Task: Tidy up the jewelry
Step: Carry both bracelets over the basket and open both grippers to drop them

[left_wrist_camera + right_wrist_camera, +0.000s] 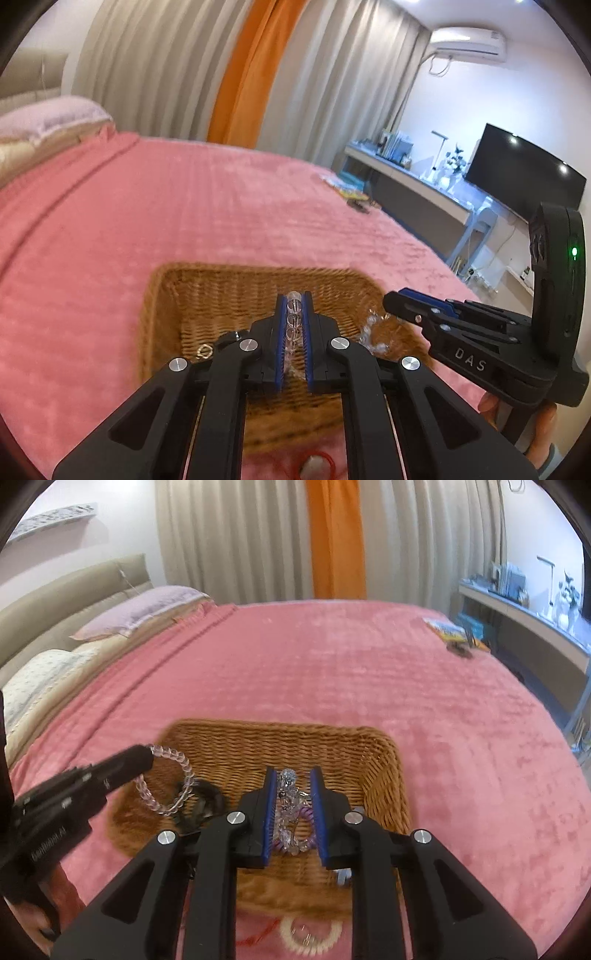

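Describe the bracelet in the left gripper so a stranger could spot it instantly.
On the pink bedspread sits a wicker basket. Over its left side, the left gripper is shut on a clear-bead bracelet: one neat ring of round, pale beads, unlike the tangled crystal jewelry in the right gripper.

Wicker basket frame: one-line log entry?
left gripper: holds clear bead bracelet | right gripper: holds crystal jewelry | both over wicker basket

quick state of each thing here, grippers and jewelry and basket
left gripper: shut on clear bead bracelet, over the basket
right gripper: shut on crystal jewelry piece, over the basket
wicker basket: upright on the pink bedspread
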### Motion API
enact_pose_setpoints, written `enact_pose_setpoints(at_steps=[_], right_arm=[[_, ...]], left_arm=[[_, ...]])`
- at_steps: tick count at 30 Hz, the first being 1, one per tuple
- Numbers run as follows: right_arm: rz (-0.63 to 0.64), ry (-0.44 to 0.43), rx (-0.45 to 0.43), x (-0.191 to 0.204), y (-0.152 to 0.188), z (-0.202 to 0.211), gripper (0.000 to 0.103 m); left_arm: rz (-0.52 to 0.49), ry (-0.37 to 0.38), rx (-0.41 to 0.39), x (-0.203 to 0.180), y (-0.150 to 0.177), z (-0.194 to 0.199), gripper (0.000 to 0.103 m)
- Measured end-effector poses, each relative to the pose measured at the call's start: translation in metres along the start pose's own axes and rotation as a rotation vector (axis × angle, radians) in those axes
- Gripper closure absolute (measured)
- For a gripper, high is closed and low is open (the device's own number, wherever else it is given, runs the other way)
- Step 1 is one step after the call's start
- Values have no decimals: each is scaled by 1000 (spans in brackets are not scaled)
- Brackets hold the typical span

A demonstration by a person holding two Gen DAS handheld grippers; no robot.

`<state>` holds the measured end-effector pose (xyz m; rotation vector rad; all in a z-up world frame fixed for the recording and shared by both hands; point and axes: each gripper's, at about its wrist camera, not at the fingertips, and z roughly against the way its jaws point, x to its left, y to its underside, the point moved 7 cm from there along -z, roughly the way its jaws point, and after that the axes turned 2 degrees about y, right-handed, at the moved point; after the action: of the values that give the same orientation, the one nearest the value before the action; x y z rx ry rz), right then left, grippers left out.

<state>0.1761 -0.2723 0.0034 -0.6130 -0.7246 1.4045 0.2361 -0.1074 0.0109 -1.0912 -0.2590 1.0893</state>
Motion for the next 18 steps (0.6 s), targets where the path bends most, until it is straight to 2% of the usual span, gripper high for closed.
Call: enact_pose_setpoints(at_steps=[5,11,13,14,15,16,17,18], right_arm=[[-13,13,51,-10,9,-38,87],[-27,4,80,-14,19,-52,87],[-31,0,86,-14,21,-51,86],[-38,-10,90,-14,22,-50,84],[-44,-15,89,-15,23,-47,77],[-50,-15,88,-16,23,-44,72],[-59,-19,85,-17,24,-39,60],[-66,-27,75,-18,26,-31,54]], left_arm=[[-1,-9,49,14,20,-29,97],[11,-28,66,25,27,-33,97],[19,-36,65,28,28,-31,91],[20,-35,65,28,27,-29,80],[19,-38,59,28,27,-24,70],[17,-40,53,28,26,-21,66],[16,-40,44,26,25,-15,61],[13,-33,33,24,23,-7,60]])
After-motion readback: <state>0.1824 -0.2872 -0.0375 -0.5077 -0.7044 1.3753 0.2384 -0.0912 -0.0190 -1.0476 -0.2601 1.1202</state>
